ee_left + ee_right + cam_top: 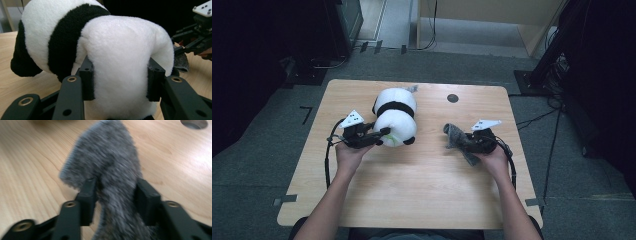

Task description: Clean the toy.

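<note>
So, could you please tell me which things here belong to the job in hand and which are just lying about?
In the job:
- plush panda, pinched in the left claw
- grey fuzzy cloth, between the pads of the right claw

Just lying about:
- round cable hole in the wooden table
- cables on the floor

Both forearms come in from the near edge of the bench. The left tongs (382,134) lie level, pointing right, jaws pressed into a soft body. The right tongs (460,140) point left, jaws part closed with grey fabric between them.
</note>
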Available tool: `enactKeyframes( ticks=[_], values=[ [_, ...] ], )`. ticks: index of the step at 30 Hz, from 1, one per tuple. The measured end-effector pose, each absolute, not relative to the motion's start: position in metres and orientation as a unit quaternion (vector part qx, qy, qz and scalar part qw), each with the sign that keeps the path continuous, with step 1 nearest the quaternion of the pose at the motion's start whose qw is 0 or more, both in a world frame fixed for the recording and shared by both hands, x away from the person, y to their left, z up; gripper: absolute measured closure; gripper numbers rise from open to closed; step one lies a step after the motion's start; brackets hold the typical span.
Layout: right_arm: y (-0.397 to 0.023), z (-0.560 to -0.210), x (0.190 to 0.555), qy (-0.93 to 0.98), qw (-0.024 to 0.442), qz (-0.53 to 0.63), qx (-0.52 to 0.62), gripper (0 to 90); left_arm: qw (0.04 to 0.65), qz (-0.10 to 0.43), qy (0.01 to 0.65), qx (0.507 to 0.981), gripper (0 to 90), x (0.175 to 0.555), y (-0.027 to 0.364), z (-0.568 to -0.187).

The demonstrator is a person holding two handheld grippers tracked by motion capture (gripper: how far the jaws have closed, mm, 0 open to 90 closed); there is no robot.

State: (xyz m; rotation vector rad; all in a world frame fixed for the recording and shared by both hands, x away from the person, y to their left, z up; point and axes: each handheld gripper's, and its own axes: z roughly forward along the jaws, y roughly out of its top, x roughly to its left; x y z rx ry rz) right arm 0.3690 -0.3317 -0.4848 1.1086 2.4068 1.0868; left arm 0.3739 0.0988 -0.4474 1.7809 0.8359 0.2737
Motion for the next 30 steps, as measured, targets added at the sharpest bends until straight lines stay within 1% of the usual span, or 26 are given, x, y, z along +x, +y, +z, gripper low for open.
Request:
enactKeyframes(
  ticks=[1, 3, 5, 11, 22, 26, 30],
  values=[
    [-0.333, -0.487, 0.369, 0.831, 0.134, 0.372, 0.392, 64.8, 0.545, 0.117, 0.353, 0.752, 53.3, 0.374, 0.098, -0.448],
    [-0.335, -0.488, 0.369, 0.825, 0.126, 0.372, 0.406, 74.0, 0.544, 0.118, 0.351, 0.753, 53.3, 0.375, 0.096, -0.448],
    [-0.337, -0.484, 0.368, 0.818, 0.126, 0.381, 0.412, 77.0, 0.544, 0.117, 0.35, 0.754, 53.3, 0.374, 0.094, -0.448],
    [-0.324, -0.455, 0.361, 0.799, 0.14, 0.424, 0.403, 77.4, 0.537, 0.116, 0.353, 0.758, 53.3, 0.374, 0.087, -0.45],
    [-0.257, -0.407, 0.355, 0.802, 0.135, 0.479, 0.332, 77.0, 0.545, 0.111, 0.347, 0.755, 53.3, 0.37, 0.078, -0.45],
    [-0.232, -0.397, 0.356, 0.802, 0.132, 0.492, 0.312, 76.9, 0.544, 0.115, 0.343, 0.757, 53.3, 0.367, 0.072, -0.45],
    [-0.208, -0.396, 0.356, 0.806, 0.124, 0.496, 0.298, 77.5, 0.539, 0.126, 0.338, 0.761, 53.3, 0.363, 0.068, -0.449]
  ],
)
